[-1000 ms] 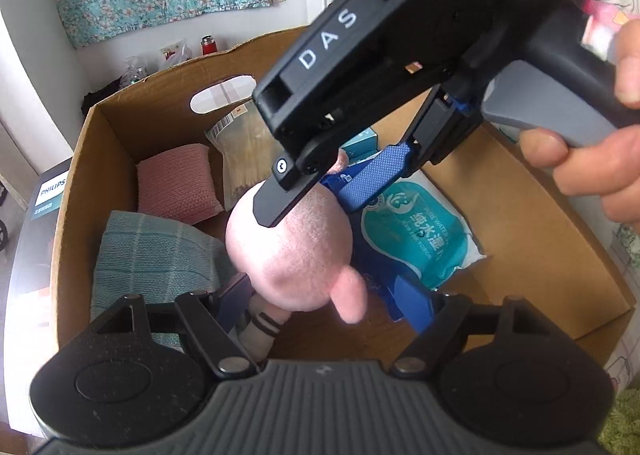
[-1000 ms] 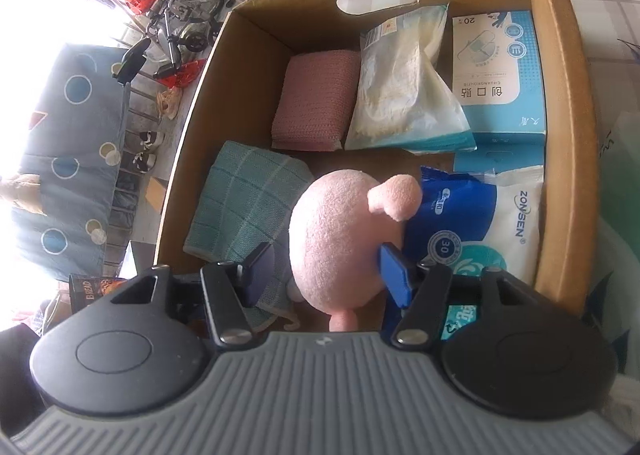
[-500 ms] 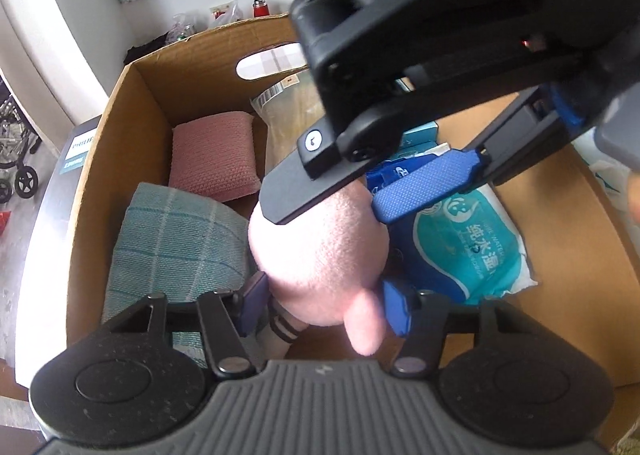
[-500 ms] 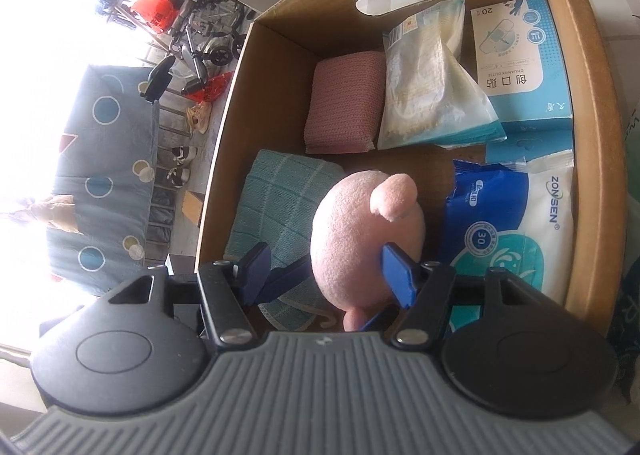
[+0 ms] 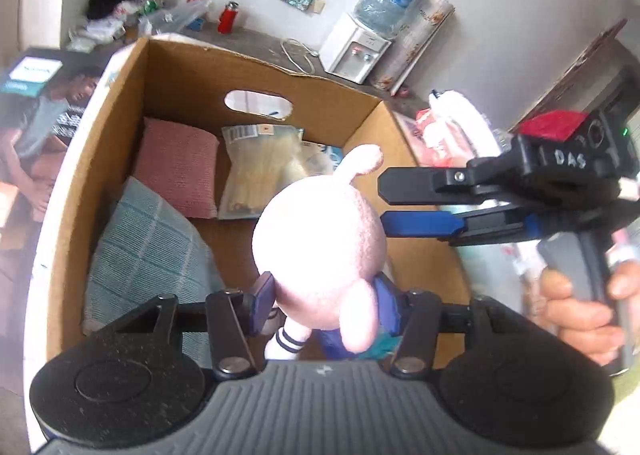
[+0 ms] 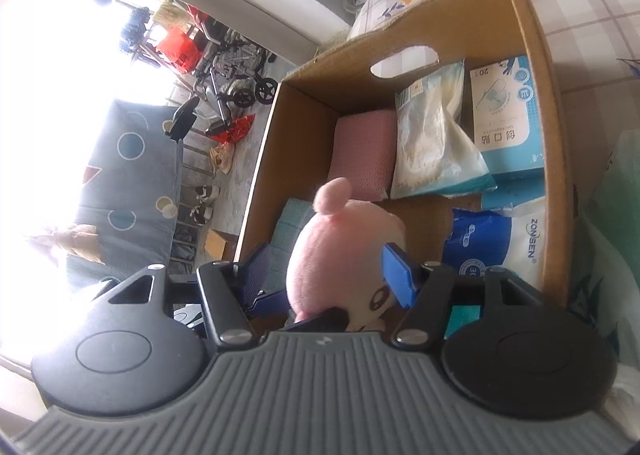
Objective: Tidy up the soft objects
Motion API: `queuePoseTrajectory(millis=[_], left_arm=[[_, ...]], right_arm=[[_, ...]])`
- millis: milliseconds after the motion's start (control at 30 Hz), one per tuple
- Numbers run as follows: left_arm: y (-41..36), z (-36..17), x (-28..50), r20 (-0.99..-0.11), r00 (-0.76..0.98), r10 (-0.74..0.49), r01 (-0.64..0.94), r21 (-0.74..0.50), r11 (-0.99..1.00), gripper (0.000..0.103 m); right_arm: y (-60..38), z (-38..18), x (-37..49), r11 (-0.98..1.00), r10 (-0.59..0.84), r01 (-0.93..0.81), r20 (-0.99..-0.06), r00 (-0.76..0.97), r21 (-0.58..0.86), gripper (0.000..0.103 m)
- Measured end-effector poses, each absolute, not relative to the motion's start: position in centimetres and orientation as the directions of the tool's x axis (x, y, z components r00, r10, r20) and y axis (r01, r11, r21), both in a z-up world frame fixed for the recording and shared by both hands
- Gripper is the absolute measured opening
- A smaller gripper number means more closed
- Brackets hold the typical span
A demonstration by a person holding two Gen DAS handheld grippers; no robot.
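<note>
A pink plush toy (image 5: 320, 247) hangs above the open cardboard box (image 5: 100, 143). My left gripper (image 5: 324, 303) has its closing jaws round the toy's lower part, and both blue pads press into it. My right gripper (image 5: 382, 205) comes in from the right, its fingertips just at the toy's side. In the right wrist view the plush toy (image 6: 340, 255) sits between the right gripper's (image 6: 328, 271) fingers. The left pad stands clear of it and the right pad is against it. The left gripper's dark blue fingers (image 6: 272, 295) show below.
In the box lie a pink folded cloth (image 5: 176, 171), a teal cloth (image 5: 144, 247), a clear bag (image 5: 256, 171), a blue-white carton (image 6: 504, 127) and a blue wipes pack (image 6: 496, 243). A printed box (image 5: 36, 115) stands left of it. A hand (image 5: 580, 307) holds the right gripper's handle.
The left jaws have narrowed onto the plush toy and the left view has rolled. The right gripper has drawn back from over the toy to its right side. The toy sits higher over the box.
</note>
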State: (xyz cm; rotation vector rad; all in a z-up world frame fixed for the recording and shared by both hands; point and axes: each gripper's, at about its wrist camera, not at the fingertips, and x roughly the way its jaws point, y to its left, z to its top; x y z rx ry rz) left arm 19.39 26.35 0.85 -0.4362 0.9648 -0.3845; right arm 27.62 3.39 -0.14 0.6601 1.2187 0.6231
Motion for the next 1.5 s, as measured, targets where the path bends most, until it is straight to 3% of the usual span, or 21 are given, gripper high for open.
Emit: queuePoseTrajectory(millis=[133,300,467,633,867,1100,1300,1400,1500], left_arm=[[27.8,-0.5,20.6,-0.668,0.408,-0.623,0.067,-0.658,0.75,0.055],[27.4,-3.9,22.5,-0.734,0.329,-0.594,-0.035,-0.638,0.769,0.056],[27.0,-3.5,23.3,-0.794,0.353,-0.495,-0.049,-0.544,0.837,0.062],[26.3,-1.6,22.6,-0.848,0.417,-0.327,-0.025,-0.37,0.929,0.068],[24.2,0.9,20.1,-0.835,0.533,-0.136,0.052,-0.129,0.99,0.069],[20.3,1.5,19.9,-0.807,0.585,-0.084,0.186,0.033,0.982,0.084],[17.6,-1.2,21.8,-0.835,0.55,-0.006,0.2,0.125,0.972,0.084],[16.8,-2.0,21.9,-0.814,0.577,0.068,0.216,0.232,0.949,0.073],[17.8,-1.4,21.5,-0.805,0.592,0.024,0.204,0.179,0.962,0.067]], right_arm=[[2.4,0.4,27.8,0.655,0.741,-0.072,-0.621,0.257,0.752,0.062],[2.3,-0.3,27.9,0.667,0.731,-0.061,-0.635,0.25,0.743,0.062],[3.1,-1.0,27.5,0.709,0.697,-0.082,-0.677,0.234,0.701,0.061],[4.0,-1.1,27.5,0.731,0.677,-0.112,-0.695,0.241,0.673,0.062],[5.2,-1.0,27.8,0.744,0.663,-0.132,-0.703,0.256,0.654,0.062],[4.6,0.4,27.7,0.749,0.655,-0.152,-0.684,0.322,0.645,0.062],[3.6,1.2,27.6,0.757,0.643,-0.162,-0.678,0.355,0.633,0.062],[3.1,1.1,27.3,0.762,0.638,-0.158,-0.683,0.355,0.628,0.062],[2.8,0.9,27.2,0.763,0.635,-0.149,-0.687,0.353,0.629,0.062]])
